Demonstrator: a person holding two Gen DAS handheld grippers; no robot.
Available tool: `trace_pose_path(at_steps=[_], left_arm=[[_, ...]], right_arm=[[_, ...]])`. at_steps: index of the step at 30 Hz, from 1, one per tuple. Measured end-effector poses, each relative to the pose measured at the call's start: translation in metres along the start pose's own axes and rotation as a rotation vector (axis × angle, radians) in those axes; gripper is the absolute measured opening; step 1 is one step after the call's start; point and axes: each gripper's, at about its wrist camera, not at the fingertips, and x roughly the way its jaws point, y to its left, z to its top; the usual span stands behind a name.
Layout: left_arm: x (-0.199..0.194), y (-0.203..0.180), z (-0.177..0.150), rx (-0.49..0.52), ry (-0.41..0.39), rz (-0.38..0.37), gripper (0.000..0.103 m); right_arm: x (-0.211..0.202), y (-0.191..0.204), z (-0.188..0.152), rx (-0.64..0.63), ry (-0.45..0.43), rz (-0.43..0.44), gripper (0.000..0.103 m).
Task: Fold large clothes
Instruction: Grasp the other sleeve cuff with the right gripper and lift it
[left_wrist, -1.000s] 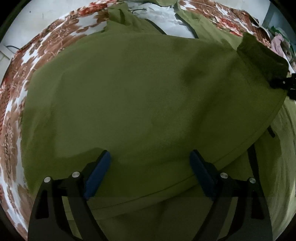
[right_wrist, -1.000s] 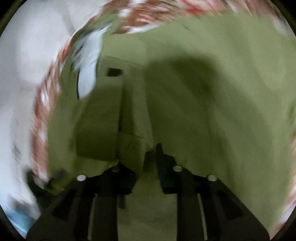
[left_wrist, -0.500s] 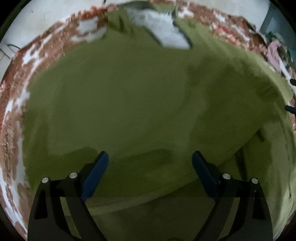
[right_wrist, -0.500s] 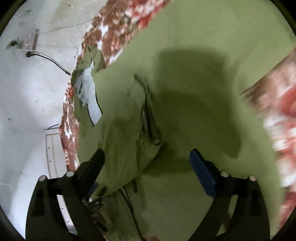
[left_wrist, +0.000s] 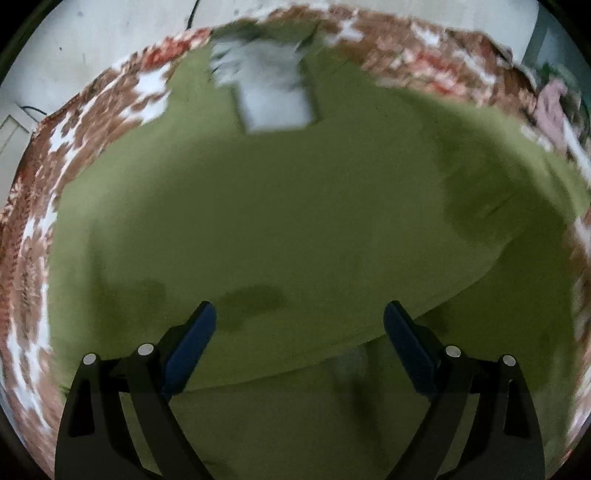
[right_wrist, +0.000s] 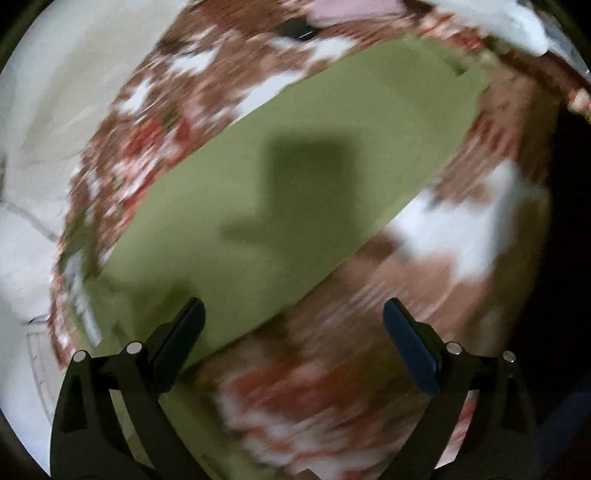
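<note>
1. Left gripper (left_wrist: 299, 328), black frame with blue pads: jaws spread wide, nothing pinched; it hangs over the large olive-green fabric garment (left_wrist: 280, 229), not touching it.
2. Right gripper (right_wrist: 293, 325), same build: jaws spread wide, empty; below it lie the garment's straight edge and the red-brown and white floral bedsheet (right_wrist: 369, 387).
3. Garment lies spread flat on the floral sheet. In the left view a folded-over layer ends in a curved edge near the pads, lower layer beneath.
4. Farther off: a pale grey-white inner lining patch (left_wrist: 269, 96) shows at the garment's far end; heavy blur, so details unclear.
5. Beyond: pale wall and a pinkish cloth pile (left_wrist: 554, 107) at the far right.
6. Step, judged: between folds, both grippers free, moving to a new hold.
7. Next move calls for both to drop onto an edge or corners, pinch the fabric, then carry it over evenly.
</note>
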Motion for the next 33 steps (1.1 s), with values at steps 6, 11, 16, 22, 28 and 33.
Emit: trace_pose_path(at_steps=[6, 11, 16, 22, 28, 33], left_arm=[[-0.012, -0.127, 0.028, -0.068, -0.065, -0.078, 0.091], [0.006, -0.198, 0.031, -0.043, -0.026, -0.082, 0.091], [0.015, -0.225, 0.035, 0.004, -0.007, -0.037, 0.091], [0.015, -0.233, 0.034, -0.016, 0.01, -0.024, 0.091], [0.02, -0.248, 0.04, 0.027, 0.004, -0.02, 0.091], [0.025, -0.255, 0.05, 0.082, -0.025, -0.038, 0.091]], right_arm=[[0.001, -0.09, 0.105, 0.116, 0.005, -0.012, 0.096], [0.018, -0.136, 0.16, 0.199, 0.049, 0.04, 0.096], [0.048, -0.173, 0.184, 0.324, 0.115, 0.171, 0.074], [0.06, -0.192, 0.187, 0.331, 0.128, 0.192, 0.028], [0.043, -0.186, 0.188, 0.269, 0.087, 0.225, 0.009], [-0.011, -0.136, 0.2, 0.071, -0.004, 0.228, 0.006]])
